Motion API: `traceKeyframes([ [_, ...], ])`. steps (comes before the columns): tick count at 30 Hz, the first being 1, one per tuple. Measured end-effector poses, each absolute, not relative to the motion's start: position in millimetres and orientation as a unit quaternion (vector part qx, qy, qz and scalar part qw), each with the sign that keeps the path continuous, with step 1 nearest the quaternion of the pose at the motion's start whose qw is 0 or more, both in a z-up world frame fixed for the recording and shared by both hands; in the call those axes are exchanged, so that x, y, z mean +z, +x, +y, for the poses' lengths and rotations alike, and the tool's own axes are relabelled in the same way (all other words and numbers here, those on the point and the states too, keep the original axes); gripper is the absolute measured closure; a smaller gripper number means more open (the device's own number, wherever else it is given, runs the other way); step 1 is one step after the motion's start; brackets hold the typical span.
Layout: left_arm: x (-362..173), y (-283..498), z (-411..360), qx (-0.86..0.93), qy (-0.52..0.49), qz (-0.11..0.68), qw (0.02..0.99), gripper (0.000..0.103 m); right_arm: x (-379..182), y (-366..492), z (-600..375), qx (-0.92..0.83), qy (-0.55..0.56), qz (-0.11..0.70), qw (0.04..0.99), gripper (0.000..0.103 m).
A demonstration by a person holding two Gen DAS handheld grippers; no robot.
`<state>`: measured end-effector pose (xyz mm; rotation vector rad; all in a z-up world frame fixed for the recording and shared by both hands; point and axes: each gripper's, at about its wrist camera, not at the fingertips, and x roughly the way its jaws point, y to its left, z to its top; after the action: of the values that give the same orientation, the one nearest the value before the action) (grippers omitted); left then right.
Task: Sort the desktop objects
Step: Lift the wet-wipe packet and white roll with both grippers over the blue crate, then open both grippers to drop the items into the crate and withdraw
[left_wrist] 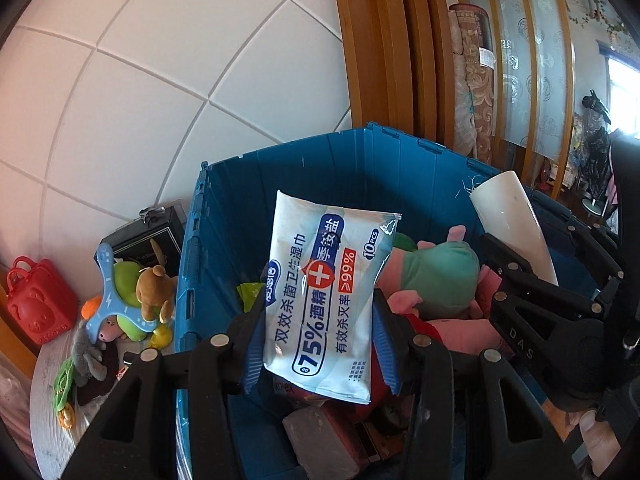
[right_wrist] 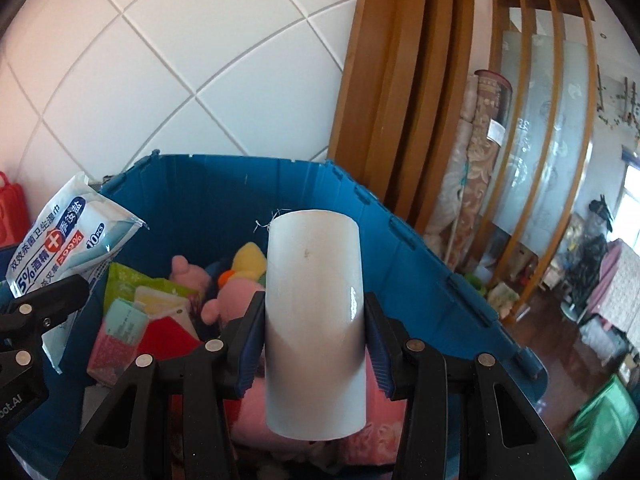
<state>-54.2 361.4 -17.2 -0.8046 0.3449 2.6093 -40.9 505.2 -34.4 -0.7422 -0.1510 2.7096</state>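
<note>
My left gripper (left_wrist: 320, 344) is shut on a white and blue pack of wet wipes (left_wrist: 324, 296) and holds it upright over the open blue crate (left_wrist: 320, 160). The pack also shows at the left of the right wrist view (right_wrist: 60, 248). My right gripper (right_wrist: 314, 344) is shut on a white cylinder (right_wrist: 316, 320), held upright over the same crate (right_wrist: 420, 272). The cylinder also shows at the right of the left wrist view (left_wrist: 508, 216). The crate holds plush toys (left_wrist: 436, 276), boxes and packets.
On the table left of the crate lie a red toy case (left_wrist: 38, 300), a black box (left_wrist: 156, 232), a blue boomerang-shaped toy (left_wrist: 110, 300) and small plush toys (left_wrist: 154, 292). A white tiled wall stands behind. A wooden door frame (right_wrist: 400, 120) and a room lie to the right.
</note>
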Motion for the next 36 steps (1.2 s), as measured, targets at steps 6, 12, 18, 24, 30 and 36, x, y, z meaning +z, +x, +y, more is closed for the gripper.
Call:
traceKeyframes([
  [6, -19.5, -54.9, 366.2, 0.927, -0.296, 0.126, 0.191, 0.041, -40.5, -40.5, 509.2, 0.95, -0.263, -0.052, 0.16, 0.056],
  [12, -18.2, -51.3, 364.5, 0.933, -0.289, 0.121, 0.178, 0.03, -31.9, -29.3, 512.5, 0.953, -0.241, -0.056, 0.173, 0.012],
  [18, -13.8, -47.2, 351.6, 0.938, -0.284, 0.108, 0.167, 0.029, -24.2, -18.5, 513.9, 0.956, -0.23, -0.054, 0.177, 0.0],
  [24, -3.6, -35.2, 329.8, 0.951, -0.254, 0.095, 0.149, 0.025, -20.1, -9.8, 507.0, 0.955, -0.227, -0.058, 0.18, 0.0],
  [30, 5.1, -27.6, 307.6, 0.959, -0.235, 0.076, 0.136, 0.025, -13.5, -1.9, 491.1, 0.959, -0.218, -0.065, 0.167, 0.0],
  [36, 12.7, -23.2, 281.9, 0.966, -0.222, 0.062, 0.121, 0.025, -5.1, 2.1, 470.2, 0.962, -0.208, -0.073, 0.16, 0.0],
])
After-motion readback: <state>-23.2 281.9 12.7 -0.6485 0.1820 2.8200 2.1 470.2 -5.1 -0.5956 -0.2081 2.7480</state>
